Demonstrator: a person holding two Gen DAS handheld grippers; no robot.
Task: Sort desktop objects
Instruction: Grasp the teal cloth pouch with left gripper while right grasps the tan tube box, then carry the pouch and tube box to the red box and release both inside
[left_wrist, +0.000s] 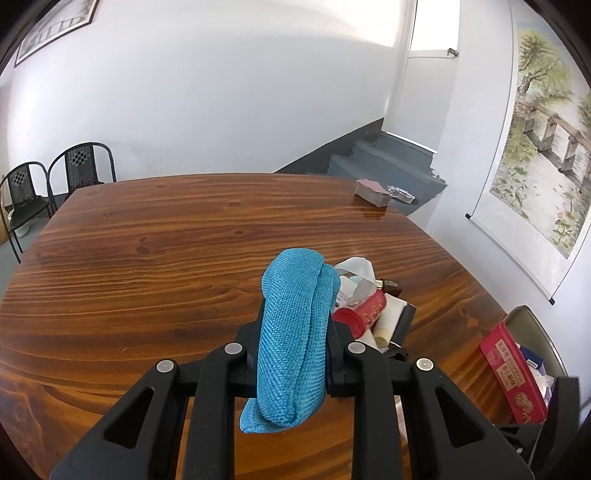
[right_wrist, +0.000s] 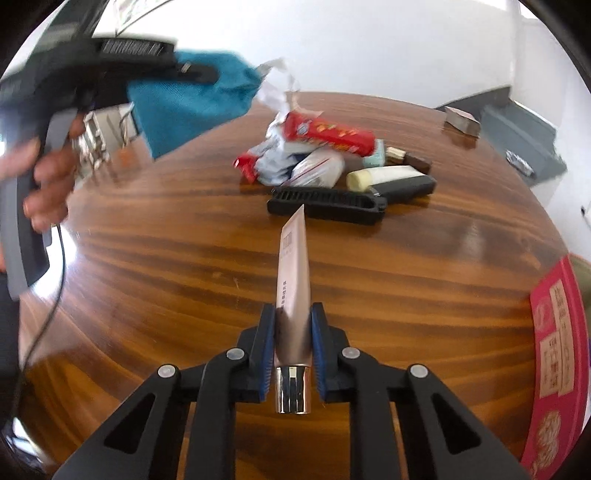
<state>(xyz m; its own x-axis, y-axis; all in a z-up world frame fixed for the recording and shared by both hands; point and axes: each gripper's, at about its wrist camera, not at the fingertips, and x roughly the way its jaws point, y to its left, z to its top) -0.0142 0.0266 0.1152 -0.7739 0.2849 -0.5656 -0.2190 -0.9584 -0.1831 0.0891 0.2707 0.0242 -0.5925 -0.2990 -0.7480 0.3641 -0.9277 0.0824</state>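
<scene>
My left gripper (left_wrist: 295, 314) is shut on a folded blue cloth (left_wrist: 295, 332), held above the wooden table (left_wrist: 147, 258). In the right wrist view that same left gripper (right_wrist: 207, 74) appears blurred at the upper left with the blue cloth (right_wrist: 192, 107) and a hand (right_wrist: 48, 173) on its handle. My right gripper (right_wrist: 293, 314) is shut on a pink-gold cosmetic tube (right_wrist: 293, 266), its silver cap toward the camera and its flat end pointing at a pile of objects (right_wrist: 325, 155): a red snack tube, crumpled wrappers, a cream tube, a black comb (right_wrist: 327, 205).
A red printed box (right_wrist: 557, 369) stands at the table's right edge, also seen as the red box (left_wrist: 513, 376) in the left wrist view. A small brown block (left_wrist: 373, 192) sits at the far table corner. Two black chairs (left_wrist: 55, 177) stand against the wall at left.
</scene>
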